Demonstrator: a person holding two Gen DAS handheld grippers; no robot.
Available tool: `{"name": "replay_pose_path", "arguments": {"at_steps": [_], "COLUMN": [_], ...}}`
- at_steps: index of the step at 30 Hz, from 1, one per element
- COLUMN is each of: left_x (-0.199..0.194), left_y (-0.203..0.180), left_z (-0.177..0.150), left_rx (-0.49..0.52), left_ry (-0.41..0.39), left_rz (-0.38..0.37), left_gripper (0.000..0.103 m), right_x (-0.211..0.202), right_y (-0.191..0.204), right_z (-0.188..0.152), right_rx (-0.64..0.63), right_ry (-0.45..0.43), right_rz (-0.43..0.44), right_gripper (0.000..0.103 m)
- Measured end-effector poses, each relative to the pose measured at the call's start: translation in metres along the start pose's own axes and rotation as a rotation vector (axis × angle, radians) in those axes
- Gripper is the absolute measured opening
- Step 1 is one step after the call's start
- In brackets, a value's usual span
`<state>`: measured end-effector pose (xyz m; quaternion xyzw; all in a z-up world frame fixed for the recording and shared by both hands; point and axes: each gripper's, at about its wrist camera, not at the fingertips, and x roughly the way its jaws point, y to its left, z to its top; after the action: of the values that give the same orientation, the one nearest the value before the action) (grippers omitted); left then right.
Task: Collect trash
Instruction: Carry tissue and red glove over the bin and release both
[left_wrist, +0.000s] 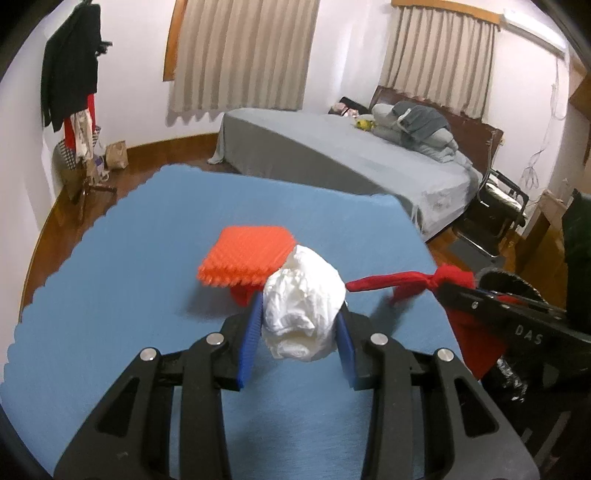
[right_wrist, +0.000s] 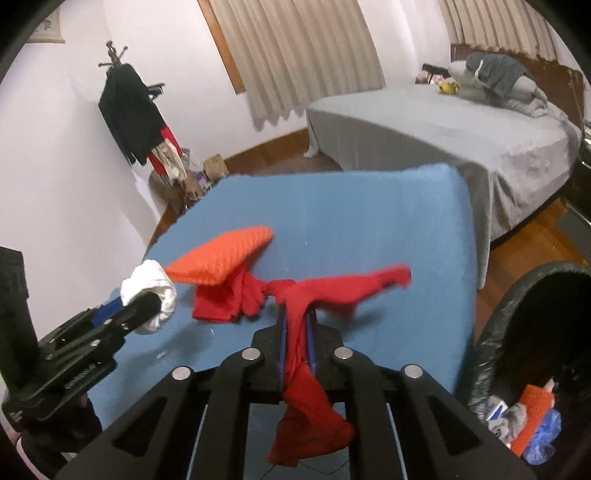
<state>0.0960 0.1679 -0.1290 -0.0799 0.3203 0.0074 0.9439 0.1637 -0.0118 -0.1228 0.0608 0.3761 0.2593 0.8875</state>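
My left gripper (left_wrist: 300, 325) is shut on a crumpled white wad (left_wrist: 303, 310) and holds it above the blue table (left_wrist: 110, 295); the wad also shows in the right wrist view (right_wrist: 151, 291). My right gripper (right_wrist: 295, 321) is shut on a red knotted cloth (right_wrist: 325, 291), which trails up from the table and hangs down behind the jaws. The red cloth shows in the left wrist view (left_wrist: 399, 282) at the right. An orange ribbed pad (left_wrist: 247, 254) lies on the table, resting on folded red cloth (right_wrist: 218, 302); the pad also shows in the right wrist view (right_wrist: 221, 258).
A black-lined trash bin (right_wrist: 495, 332) stands at the table's right edge, holding orange, blue and grey scraps. A grey bed (left_wrist: 351, 162) lies beyond the table. A coat rack (right_wrist: 129, 110) with clothes and bags stands by the left wall. A dark chair (left_wrist: 495, 206) sits beside the bed.
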Motion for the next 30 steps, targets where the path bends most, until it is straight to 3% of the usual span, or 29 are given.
{"name": "replay_pose_path", "arguments": {"at_steps": [15, 30], "left_x": [-0.033, -0.055], "left_y": [-0.051, -0.114], "left_z": [0.023, 0.025], "left_rx": [0.063, 0.128], "left_ry": [-0.069, -0.099], "left_rz": [-0.064, -0.165], "left_gripper": [0.036, 0.036], "right_x": [-0.062, -0.122], "right_y": [-0.001, -0.039], "right_z": [0.011, 0.005], "right_rx": [-0.008, 0.038], "right_ry": [-0.12, -0.213], "right_rz": [-0.008, -0.089], "right_gripper": [0.009, 0.009]}}
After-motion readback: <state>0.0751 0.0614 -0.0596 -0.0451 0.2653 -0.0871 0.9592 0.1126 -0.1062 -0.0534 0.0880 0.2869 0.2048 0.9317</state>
